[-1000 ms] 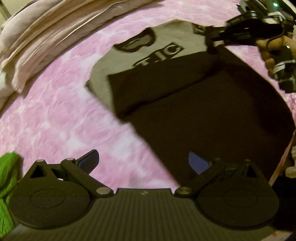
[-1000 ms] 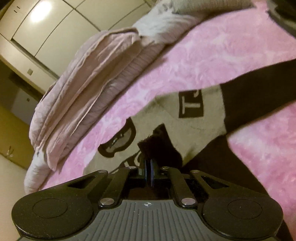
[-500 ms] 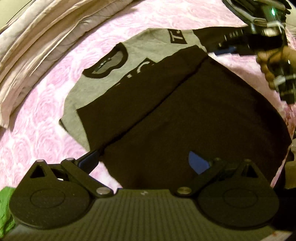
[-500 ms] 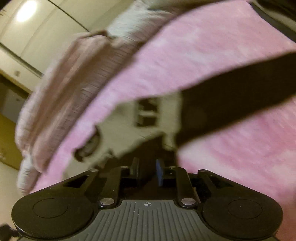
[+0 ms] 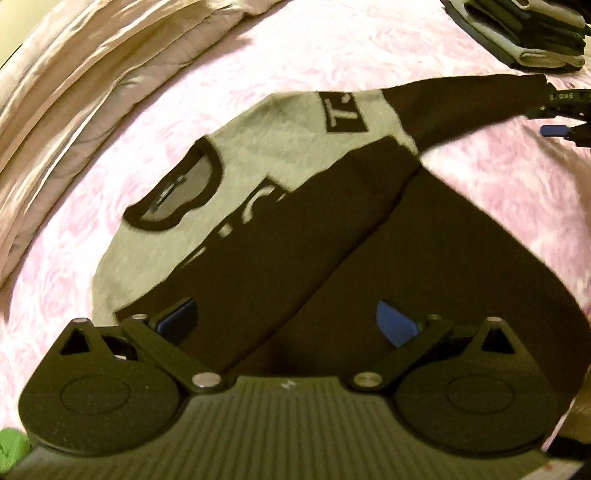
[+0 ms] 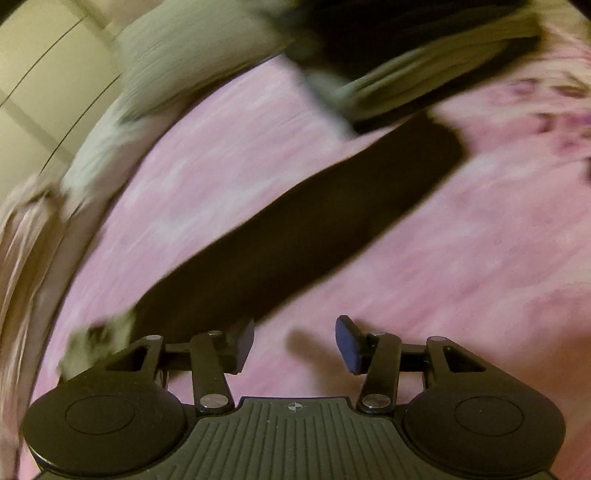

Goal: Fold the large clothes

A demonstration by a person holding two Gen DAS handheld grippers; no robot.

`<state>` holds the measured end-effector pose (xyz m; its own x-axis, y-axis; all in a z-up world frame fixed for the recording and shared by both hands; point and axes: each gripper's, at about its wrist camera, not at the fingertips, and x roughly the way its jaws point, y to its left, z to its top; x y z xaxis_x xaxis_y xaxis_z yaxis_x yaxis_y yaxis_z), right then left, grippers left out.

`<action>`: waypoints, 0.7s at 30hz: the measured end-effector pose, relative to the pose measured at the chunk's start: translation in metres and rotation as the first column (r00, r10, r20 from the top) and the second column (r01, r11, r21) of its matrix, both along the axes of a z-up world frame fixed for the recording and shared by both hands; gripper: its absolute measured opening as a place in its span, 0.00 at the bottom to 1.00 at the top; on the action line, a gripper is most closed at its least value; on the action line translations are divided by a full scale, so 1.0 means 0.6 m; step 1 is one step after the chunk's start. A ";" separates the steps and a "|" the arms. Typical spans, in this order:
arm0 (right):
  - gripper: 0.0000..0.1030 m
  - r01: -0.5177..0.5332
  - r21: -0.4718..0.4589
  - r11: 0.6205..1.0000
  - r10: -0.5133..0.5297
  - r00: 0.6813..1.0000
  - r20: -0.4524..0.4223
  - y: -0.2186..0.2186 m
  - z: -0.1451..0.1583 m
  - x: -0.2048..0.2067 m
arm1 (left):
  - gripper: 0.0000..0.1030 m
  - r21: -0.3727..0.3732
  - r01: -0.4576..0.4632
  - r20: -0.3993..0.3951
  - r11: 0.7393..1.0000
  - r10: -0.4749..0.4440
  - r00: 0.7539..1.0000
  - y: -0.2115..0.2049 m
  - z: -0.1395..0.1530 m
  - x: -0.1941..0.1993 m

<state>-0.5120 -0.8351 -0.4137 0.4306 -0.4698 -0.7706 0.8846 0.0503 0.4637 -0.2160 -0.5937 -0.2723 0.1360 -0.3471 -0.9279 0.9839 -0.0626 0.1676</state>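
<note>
Grey-and-black sweatshirt (image 5: pixel 280 173) lies flat on a pink rose-patterned blanket (image 5: pixel 332 48): grey yoke, black collar, block lettering, one black sleeve folded diagonally across the chest, the other sleeve (image 6: pixel 295 229) stretched out over the blanket. Left gripper (image 5: pixel 286 321) hovers above the black body, jaws spread, nothing between them. Right gripper (image 6: pixel 295 341) jaws have just been opening; gap empty, sleeve beside it. Folded beige bedding (image 5: pixel 85 85) along far edge; folded clothes stack (image 5: pixel 524 33) beyond; cream cabinet panels (image 6: pixel 40 74).

We hold our left gripper (image 5: pixel 286 321) angled steeply down, jaws spread wide, nothing pinched. Our right gripper (image 6: pixel 294 345) (jaws just opening) has nothing between its blue pads (image 6: pixel 347 343).
</note>
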 end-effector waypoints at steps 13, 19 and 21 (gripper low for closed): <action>0.26 0.304 0.013 0.953 -0.297 0.920 0.257 -0.095 -0.040 -0.149 | 0.98 0.051 0.178 -0.015 0.983 -0.178 0.984 -0.084 -0.035 -0.091; 0.02 0.227 -0.067 0.972 -0.215 0.966 0.145 -0.087 0.038 -0.120 | 0.98 0.015 0.162 -0.021 0.987 -0.162 0.987 -0.076 -0.009 -0.083; 0.02 0.142 -0.117 0.983 -0.135 0.989 0.061 -0.083 0.080 -0.074 | 0.98 -0.001 0.139 -0.022 0.990 -0.139 0.990 -0.065 0.003 -0.070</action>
